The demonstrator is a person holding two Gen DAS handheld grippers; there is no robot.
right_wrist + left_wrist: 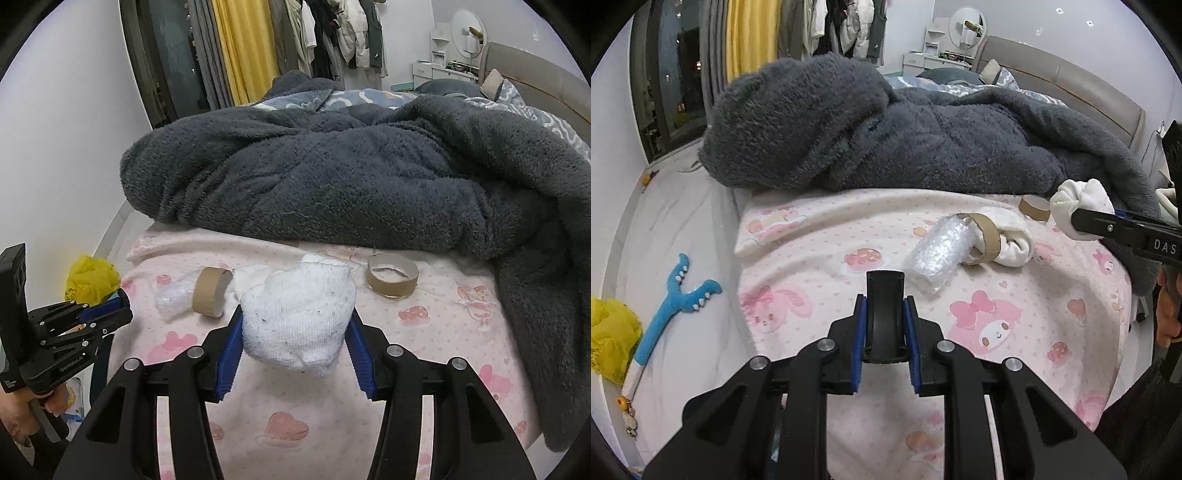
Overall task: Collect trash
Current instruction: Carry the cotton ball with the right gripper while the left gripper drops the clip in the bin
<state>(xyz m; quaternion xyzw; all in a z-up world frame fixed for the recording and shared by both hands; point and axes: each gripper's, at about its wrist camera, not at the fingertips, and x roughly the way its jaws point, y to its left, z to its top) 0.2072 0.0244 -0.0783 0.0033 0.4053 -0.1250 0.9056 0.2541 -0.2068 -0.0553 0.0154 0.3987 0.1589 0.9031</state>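
My left gripper (885,308) is shut on a black curved strip (885,288), which stands upright between its blue pads above the pink bedsheet (820,266). My right gripper (297,319) is shut on a white balled cloth (295,295) and holds it off the sheet; the left wrist view shows that cloth (1082,201) at the far right. On the sheet lie a bubble-wrap wad (938,254), a cardboard tube (212,295), a second white cloth (1012,240) and a flat cardboard ring (393,277).
A thick grey fleece blanket (886,129) is heaped across the bed behind the items. On the floor to the left are a yellow plastic bag (609,339) and a blue plush toy (676,306). A person's hand (1167,317) holds the right gripper's handle.
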